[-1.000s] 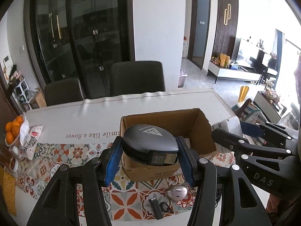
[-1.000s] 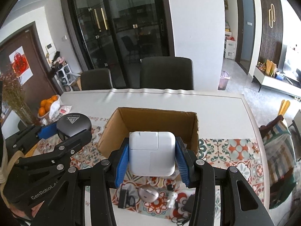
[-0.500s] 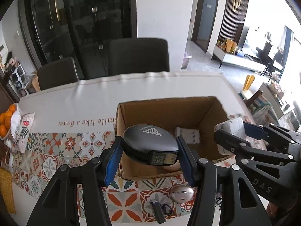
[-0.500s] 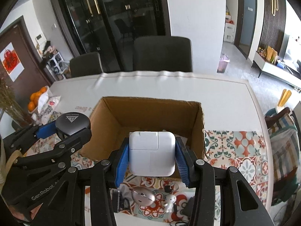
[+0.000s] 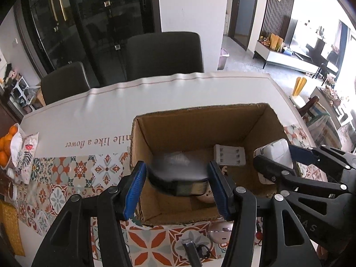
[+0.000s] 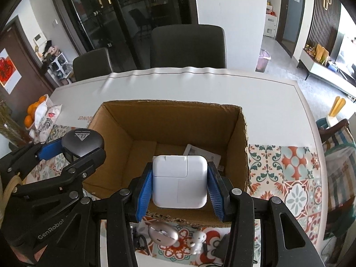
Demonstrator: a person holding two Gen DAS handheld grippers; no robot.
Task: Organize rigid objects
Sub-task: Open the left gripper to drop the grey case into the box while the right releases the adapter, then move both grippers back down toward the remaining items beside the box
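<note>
Both grippers dropped over the cardboard box (image 6: 173, 131). Right gripper (image 6: 179, 188) jaws clamp white charger (image 6: 179, 181); left gripper (image 5: 176, 183) jaws clamp dark oval case (image 5: 175, 173), both pitched down.

The cardboard box (image 6: 238, 155) is raw brown corrugated board, matt, with frayed, rough-cut top edges, and the white power adapter (image 6: 179, 181) over its near wall is smooth, glossy plastic. The dark oval device (image 6: 82, 141) to the left of the box has a satin plastic shell, while both the left tool (image 5: 178, 185) and the right tool (image 6: 179, 191) are matt black plastic with ribbed blue pads (image 6: 144, 197) and small metal fasteners. Beyond the box the worktop (image 6: 255, 93) wears a smooth white covering with a soft sheen, and beside the box lies a glossy tile-patterned mat (image 6: 289, 173).
</note>
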